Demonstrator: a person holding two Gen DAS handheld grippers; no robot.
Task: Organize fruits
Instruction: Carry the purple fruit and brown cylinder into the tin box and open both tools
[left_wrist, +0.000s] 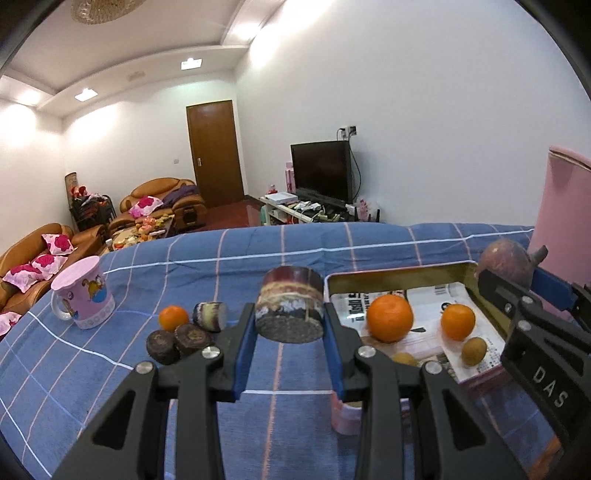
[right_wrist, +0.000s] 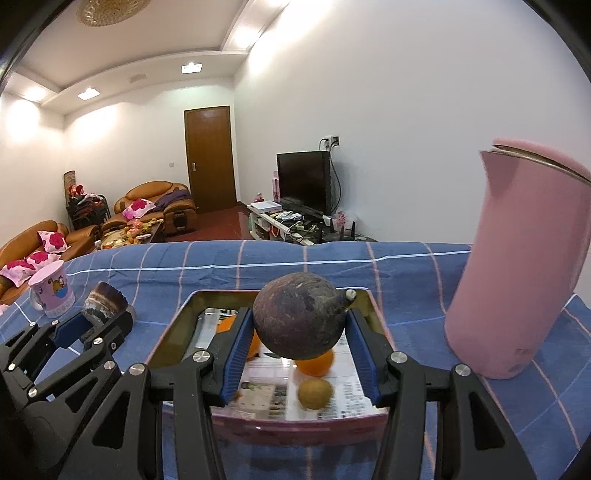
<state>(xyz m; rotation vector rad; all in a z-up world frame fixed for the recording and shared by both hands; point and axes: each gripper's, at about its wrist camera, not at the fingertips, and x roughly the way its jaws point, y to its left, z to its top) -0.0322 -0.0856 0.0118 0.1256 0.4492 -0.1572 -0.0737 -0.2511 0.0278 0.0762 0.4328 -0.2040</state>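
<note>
My left gripper (left_wrist: 290, 325) pinches a sugarcane chunk (left_wrist: 290, 306) beside the tin tray (left_wrist: 399, 275); my right gripper (right_wrist: 299, 332) clamps a round dark fruit (right_wrist: 297, 321) above it — pink jug (right_wrist: 517, 266) close right.

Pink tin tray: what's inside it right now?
Inside the pink rectangular tin tray: printed newspaper lining, two oranges and two small brown kiwi-like fruits. The claws and a dark round fruit hide the rest.

Your tray (right_wrist: 173, 325) has bare paper at its near side; oranges (left_wrist: 390, 318) crowd its middle. The pink jug (right_wrist: 517, 266) blocks the right, the mug (left_wrist: 84, 297) stands far left.
</note>
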